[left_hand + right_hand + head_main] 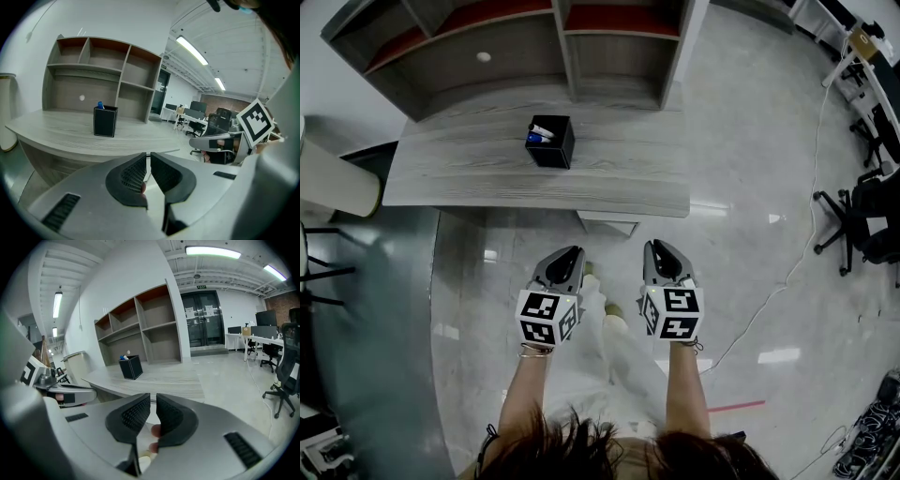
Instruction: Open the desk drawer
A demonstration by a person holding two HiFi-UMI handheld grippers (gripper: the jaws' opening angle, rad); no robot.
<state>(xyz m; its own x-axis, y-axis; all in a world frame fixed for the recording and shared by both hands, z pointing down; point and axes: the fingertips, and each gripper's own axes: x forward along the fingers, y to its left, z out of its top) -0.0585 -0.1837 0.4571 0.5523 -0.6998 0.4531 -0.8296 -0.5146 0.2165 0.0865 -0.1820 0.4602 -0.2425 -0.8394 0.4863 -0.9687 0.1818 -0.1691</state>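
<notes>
Left gripper [572, 253] and right gripper [657, 247] are each pressed together, holding nothing. Both face the counter [469, 173] at twelve o'clock, likely to reach its drawer [607, 223].

Clear floor [712, 244] lies between the bench [487, 178] front edge and both grippers: left gripper [570, 253], right gripper [658, 247]. Bench top mostly bare; a black pen box [550, 142] stands mid-bench. Shelf unit [487, 56] walls off the back. Chairs [862, 220] and cable [802, 253] well to the right.
</notes>
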